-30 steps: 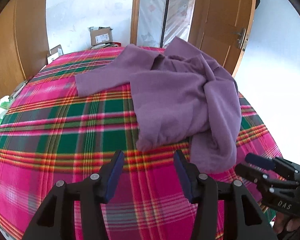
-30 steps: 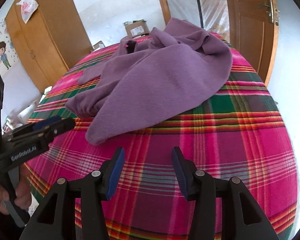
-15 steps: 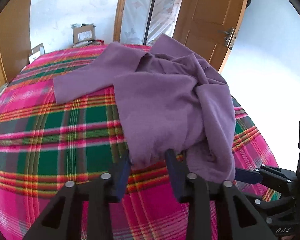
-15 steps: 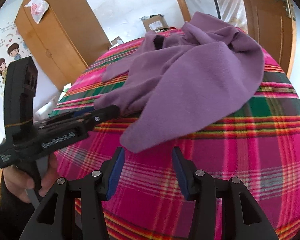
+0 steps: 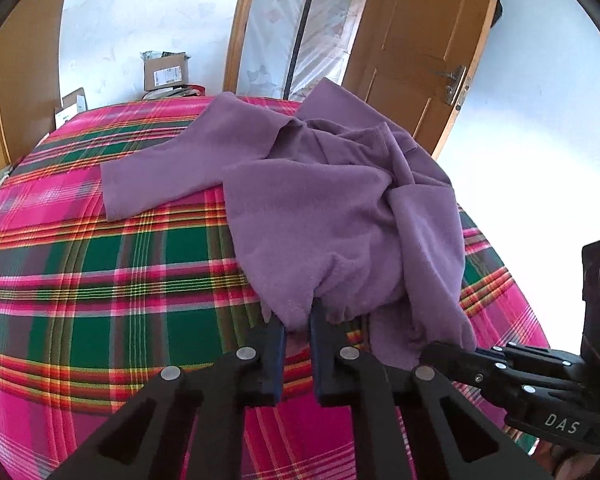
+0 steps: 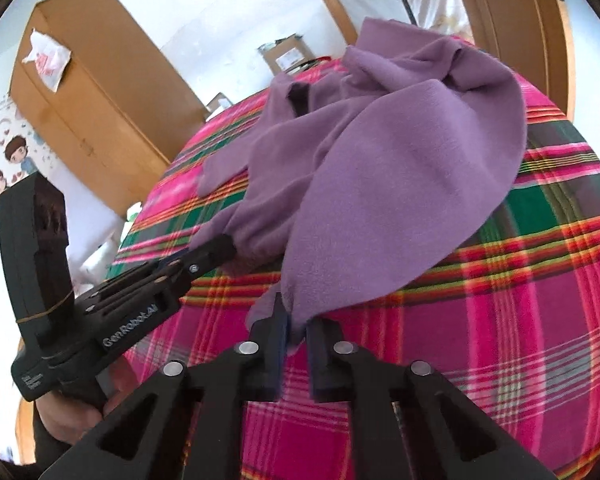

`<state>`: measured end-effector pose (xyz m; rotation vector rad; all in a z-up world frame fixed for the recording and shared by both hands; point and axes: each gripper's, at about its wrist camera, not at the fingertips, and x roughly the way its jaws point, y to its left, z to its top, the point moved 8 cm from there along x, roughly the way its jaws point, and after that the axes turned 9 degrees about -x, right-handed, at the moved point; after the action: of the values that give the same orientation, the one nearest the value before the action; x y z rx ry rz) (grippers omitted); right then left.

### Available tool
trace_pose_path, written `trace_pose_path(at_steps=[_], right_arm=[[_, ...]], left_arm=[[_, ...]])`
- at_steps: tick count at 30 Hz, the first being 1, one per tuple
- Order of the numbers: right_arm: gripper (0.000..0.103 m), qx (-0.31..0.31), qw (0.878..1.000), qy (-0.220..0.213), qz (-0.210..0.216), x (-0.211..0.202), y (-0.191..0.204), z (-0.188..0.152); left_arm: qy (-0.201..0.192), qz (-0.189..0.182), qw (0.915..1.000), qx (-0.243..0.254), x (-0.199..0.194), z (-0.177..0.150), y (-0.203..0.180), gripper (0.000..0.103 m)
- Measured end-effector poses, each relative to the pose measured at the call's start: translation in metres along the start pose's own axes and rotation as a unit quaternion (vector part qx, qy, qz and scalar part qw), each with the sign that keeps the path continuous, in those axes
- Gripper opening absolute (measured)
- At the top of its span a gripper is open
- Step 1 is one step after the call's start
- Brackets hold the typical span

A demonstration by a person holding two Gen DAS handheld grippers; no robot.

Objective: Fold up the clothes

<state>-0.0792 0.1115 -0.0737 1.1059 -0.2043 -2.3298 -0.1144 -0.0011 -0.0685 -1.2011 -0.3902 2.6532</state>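
1. Both pairs of jaws are seen clenched on cloth: the left gripper (image 5: 298, 330) is closed on the near hem of the purple sweater (image 5: 328, 216) at the lower centre of the left wrist view, and the right gripper (image 6: 298, 330) is closed on a hanging corner of the same garment at the lower centre of the right wrist view.
2. The plaid bedspread (image 5: 112, 272) fills the lower two thirds of both views; it is spread flat in pink, green and yellow checks, with bare cloth shown across the left half of the left wrist view and the lower right of the right wrist view.
3. The sweater is laid crumpled on the bedspread, right of centre in the left wrist view, with one sleeve stretched out flat toward the left of the frame.
4. A wooden door (image 5: 416, 52) with a metal handle is seen at the upper right of the left wrist view, just past the far edge of the bed.
5. A wooden wardrobe (image 6: 96, 92) is shown at the upper left of the right wrist view, beside the bed's left edge.
6. A cardboard box (image 5: 166, 70) is placed against the white wall at the upper left of the left wrist view.
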Motion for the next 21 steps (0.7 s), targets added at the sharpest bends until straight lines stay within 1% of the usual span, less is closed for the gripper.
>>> trace_pose_path(at_steps=[3,7,11,12,15,18,20,21], right_arm=[[0.006,-0.014,1.0,-0.01,0.005,-0.006,0.003,0.002],[0.006,-0.046,0.998,-0.038,0.033,-0.029,0.024,0.012],[0.006,-0.076,0.992,-0.07,0.074,-0.06,0.052,0.024],[0.005,-0.079,0.99,-0.076,0.086,-0.068,0.056,0.027],[0.005,-0.081,0.985,-0.089,0.124,-0.091,0.066,0.032],[0.005,-0.079,0.981,-0.094,0.153,-0.106,0.071,0.031],[0.005,-0.089,0.981,-0.077,0.152,-0.106,0.069,0.02],[0.005,-0.092,0.983,-0.057,0.147,-0.099,0.064,0.013]], left_arm=[[-0.021,-0.01,0.9996,-0.014,-0.014,0.01,0.005,0.009],[-0.063,-0.005,0.9976,-0.026,-0.047,0.031,0.016,0.009],[-0.101,0.014,0.9941,-0.039,-0.082,0.054,0.038,0.007],[-0.11,0.019,0.9929,-0.042,-0.091,0.06,0.043,0.006],[-0.137,0.037,0.9885,-0.052,-0.117,0.075,0.062,0.006],[-0.149,0.061,0.9852,-0.058,-0.132,0.083,0.083,0.006],[-0.142,0.076,0.9851,-0.059,-0.128,0.083,0.094,0.006],[-0.135,0.086,0.9853,-0.059,-0.123,0.081,0.099,0.006]])
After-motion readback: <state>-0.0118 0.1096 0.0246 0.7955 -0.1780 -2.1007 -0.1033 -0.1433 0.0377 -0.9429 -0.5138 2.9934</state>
